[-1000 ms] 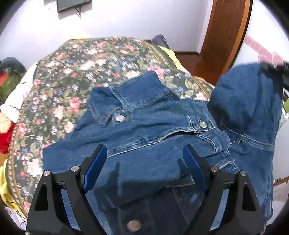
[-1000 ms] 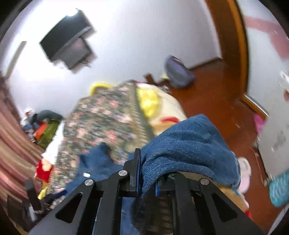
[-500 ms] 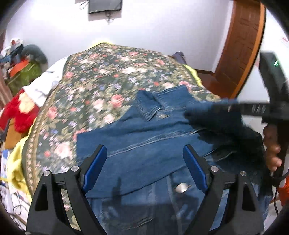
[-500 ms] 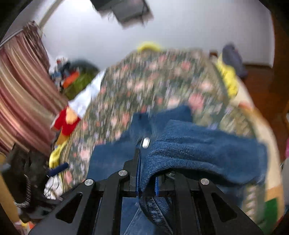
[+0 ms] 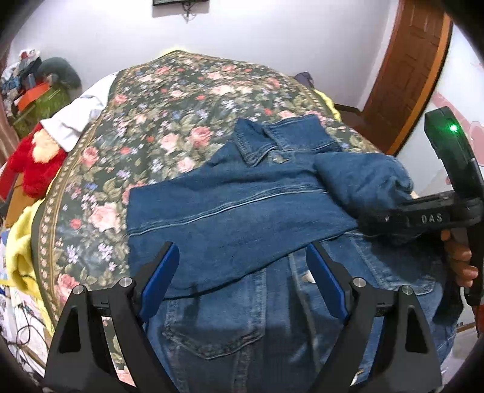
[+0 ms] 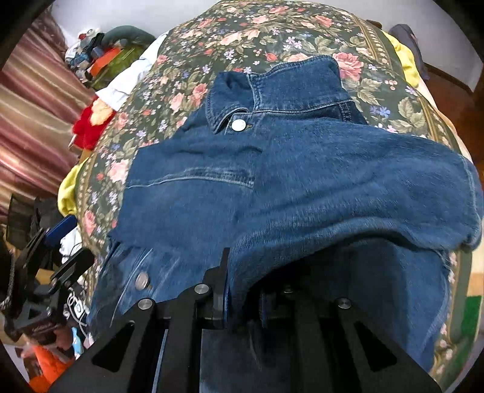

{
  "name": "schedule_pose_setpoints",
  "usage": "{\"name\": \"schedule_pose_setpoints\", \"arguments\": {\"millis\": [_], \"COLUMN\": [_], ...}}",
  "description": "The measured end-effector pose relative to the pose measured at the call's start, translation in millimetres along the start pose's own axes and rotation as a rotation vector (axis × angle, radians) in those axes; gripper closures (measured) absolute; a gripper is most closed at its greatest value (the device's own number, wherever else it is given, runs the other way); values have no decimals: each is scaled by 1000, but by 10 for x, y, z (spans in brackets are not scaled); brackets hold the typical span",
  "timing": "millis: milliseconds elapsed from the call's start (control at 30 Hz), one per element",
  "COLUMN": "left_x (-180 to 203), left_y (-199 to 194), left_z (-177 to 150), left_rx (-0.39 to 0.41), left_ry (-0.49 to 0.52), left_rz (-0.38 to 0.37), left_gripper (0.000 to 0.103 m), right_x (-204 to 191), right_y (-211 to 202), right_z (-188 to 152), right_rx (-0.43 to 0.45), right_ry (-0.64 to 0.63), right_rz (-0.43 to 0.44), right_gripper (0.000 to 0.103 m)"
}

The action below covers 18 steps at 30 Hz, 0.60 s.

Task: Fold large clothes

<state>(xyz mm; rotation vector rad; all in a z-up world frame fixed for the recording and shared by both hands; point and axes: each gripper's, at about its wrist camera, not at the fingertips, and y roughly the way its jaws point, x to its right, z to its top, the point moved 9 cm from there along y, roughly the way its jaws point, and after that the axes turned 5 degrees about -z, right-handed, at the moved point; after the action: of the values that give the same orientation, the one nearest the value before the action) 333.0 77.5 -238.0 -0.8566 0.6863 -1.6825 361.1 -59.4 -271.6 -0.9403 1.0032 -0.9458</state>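
The bed fills the view ahead of both tools, covered by a dark floral bedspread with pink roses. Spread across it, directly beyond the left tool and under its tips, lies the denim jacket, front side up, collar at the far end from the tool and a metal button showing just below that collar. One sleeve is laid flat across the chest, running crosswise ahead of the left tool.

Over to the right tool: its fingers are pressed tight together, pinching a thick fold of the jacket's other sleeve, which bulges up and drapes over the tool's front, hiding much of its right finger. In the left wrist view that same tool comes in from the right side, low over the jacket's chest, with a person's hand wrapped round its grip and a green light glowing on its body.

The left tool hangs above the jacket's lower half with its blue pads spread wide, nothing between them but the denim below; I can't tell whether the tips touch the cloth.

Off to the left of the tools, beside the bed, sits a red plush toy, with yellow cloth nearer. A wooden door stands far right.
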Motion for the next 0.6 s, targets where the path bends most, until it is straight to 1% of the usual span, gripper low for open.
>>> {"name": "schedule_pose_setpoints", "arguments": {"millis": [100,200,333,400,500,533,600], "left_x": [157,361,622,808,1122,1264,1483], "left_y": [-23,-52,-51,-33,24,65,143], "left_z": [98,216,380,488,652,713,796], "left_rx": [17,36,48,55,56,52,41], "left_ry": [33,72,131,169,233,261,307], "left_rz": [-12,-27,-39,-48,-81,-99,-124], "left_gripper": [17,17,17,17,17,17,16], "right_x": [9,36,91,167,386,485,764], "right_y": [-129,-271,-598,-817,-1145,-1234,-1410], "right_z": [-116,-223,-285,-262,-209,-199,-190], "right_rx": [-26,-20,37,92,195,224,286], "right_ry": [4,-10,-6,12,46,58,93], "right_rz": [33,45,99,110,76,50,-36], "right_gripper": [93,93,93,93,92,92,92]}}
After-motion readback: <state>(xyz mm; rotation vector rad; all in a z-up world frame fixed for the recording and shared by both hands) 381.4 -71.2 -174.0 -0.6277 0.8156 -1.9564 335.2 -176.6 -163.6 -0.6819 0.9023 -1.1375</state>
